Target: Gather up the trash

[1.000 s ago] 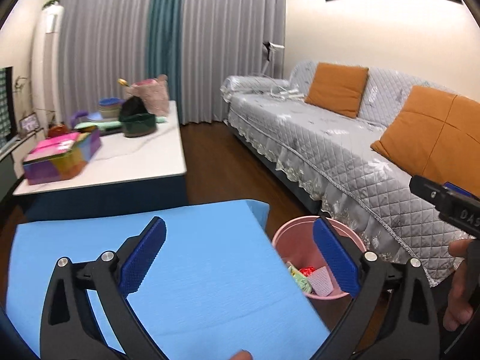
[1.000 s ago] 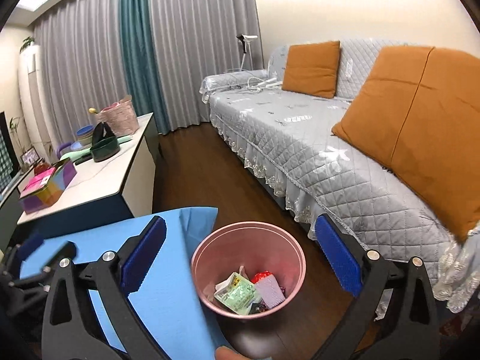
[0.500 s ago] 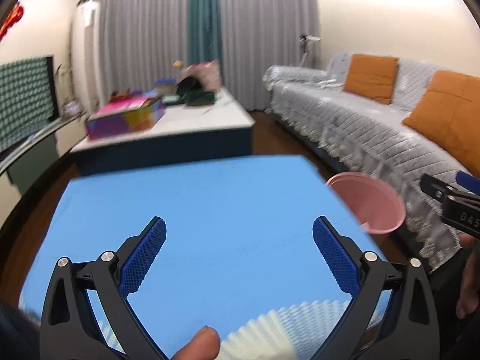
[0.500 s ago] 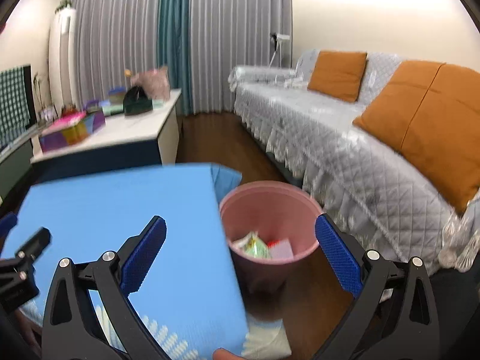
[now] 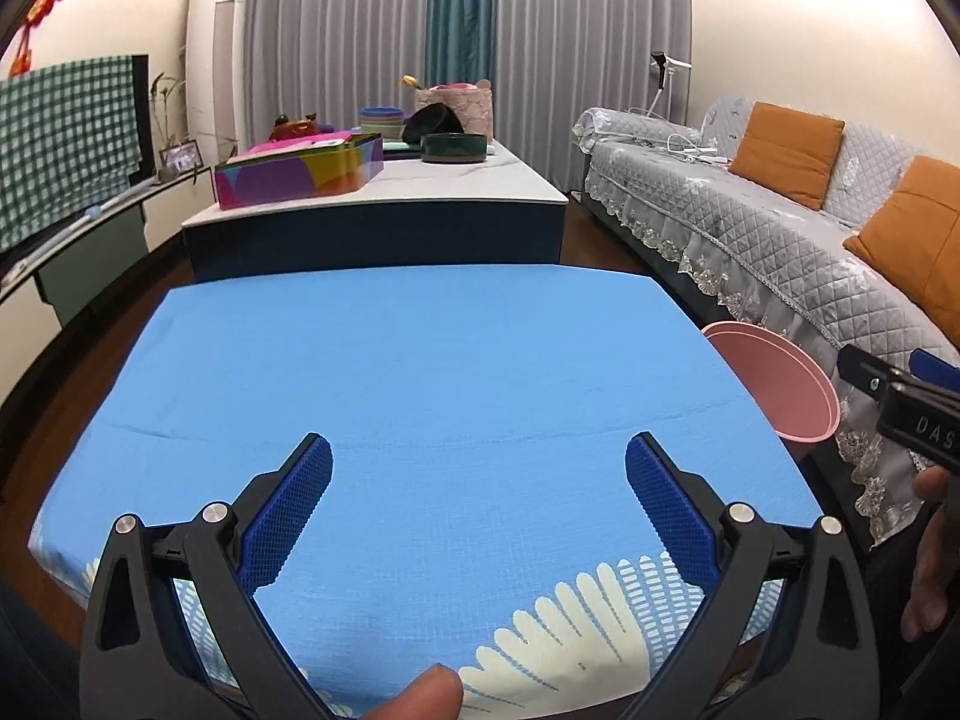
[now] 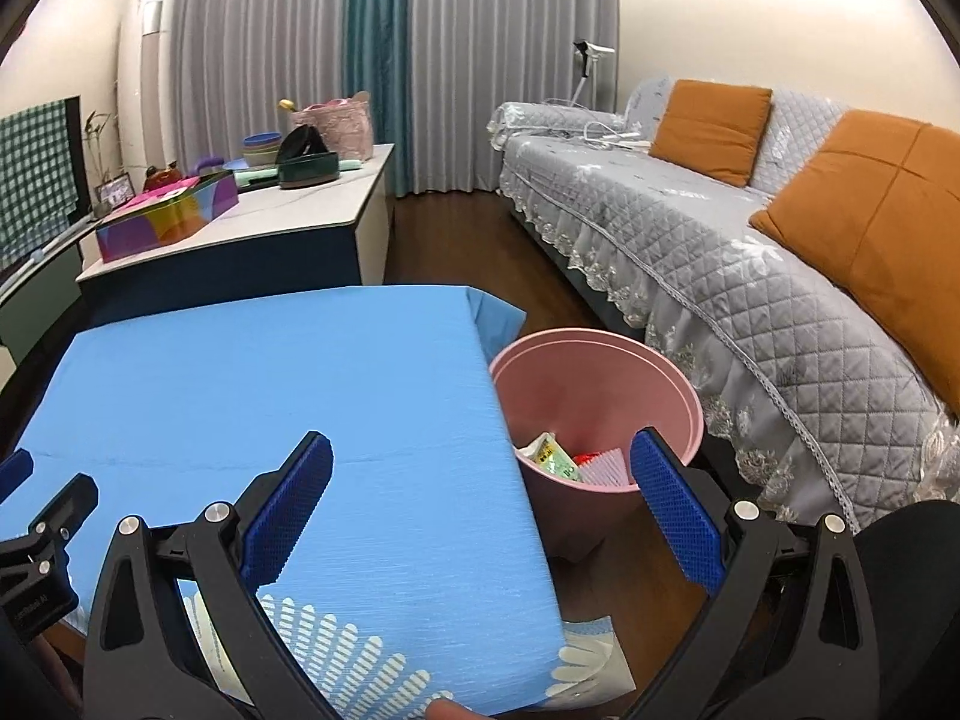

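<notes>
While both grippers hung over the blue tablecloth (image 5: 420, 396), neither held anything: the left gripper (image 5: 478, 504) had its blue-padded fingers spread wide apart above the cloth, and the right gripper (image 6: 480, 504) stood just as wide, its left finger over the cloth and its right finger over the pink wastebasket (image 6: 600, 372). The basket sat on the wooden floor just beside the table's right edge, between table and grey quilted sofa (image 6: 720, 252). Inside it lay the trash, a green-and-yellow wrapper (image 6: 555, 459) and something red and pink (image 6: 603, 465) beside it. No loose litter showed on the cloth, so I judged the collecting nearly done; a good next move would have been a slow sweep of both cameras along the table's edges and the floor by the basket, with the fingers held wide for any scrap found.

As for writing, the right gripper's body, seen at the right edge of the left camera, bore white letters reading "DAS", cut off there. The wrapper's print was too small to read.
</notes>
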`<state>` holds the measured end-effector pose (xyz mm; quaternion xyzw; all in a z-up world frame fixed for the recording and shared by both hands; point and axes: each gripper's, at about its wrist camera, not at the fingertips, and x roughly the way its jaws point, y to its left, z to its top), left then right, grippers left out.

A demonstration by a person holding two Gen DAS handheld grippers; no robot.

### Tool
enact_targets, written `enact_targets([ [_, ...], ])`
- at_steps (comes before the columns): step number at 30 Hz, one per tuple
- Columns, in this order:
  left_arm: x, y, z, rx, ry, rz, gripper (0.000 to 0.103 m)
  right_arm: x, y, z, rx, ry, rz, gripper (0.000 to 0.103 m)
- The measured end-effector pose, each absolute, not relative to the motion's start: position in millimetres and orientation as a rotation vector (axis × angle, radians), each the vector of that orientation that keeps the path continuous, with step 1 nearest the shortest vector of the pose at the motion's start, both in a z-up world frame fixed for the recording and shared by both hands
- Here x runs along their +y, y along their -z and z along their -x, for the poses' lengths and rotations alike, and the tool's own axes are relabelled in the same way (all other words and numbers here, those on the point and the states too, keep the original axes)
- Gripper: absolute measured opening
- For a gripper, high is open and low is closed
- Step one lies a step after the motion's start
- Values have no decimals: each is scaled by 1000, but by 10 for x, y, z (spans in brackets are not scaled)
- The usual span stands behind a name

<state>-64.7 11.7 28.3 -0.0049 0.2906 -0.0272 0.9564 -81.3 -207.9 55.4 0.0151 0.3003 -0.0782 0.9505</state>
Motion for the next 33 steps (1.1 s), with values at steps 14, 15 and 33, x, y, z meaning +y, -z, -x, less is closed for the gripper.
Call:
enact_targets([
  [14, 98, -209, 581, 632, 60, 34, 95, -2070, -548, 832, 606, 161, -10, 98],
  [15, 100, -210, 588, 631, 59, 35, 95, -2073, -544, 830, 608, 159, -11, 98],
  [33, 98, -186, 598, 634, 57, 21, 95, -2023, -538, 801, 610, 145, 0, 98],
])
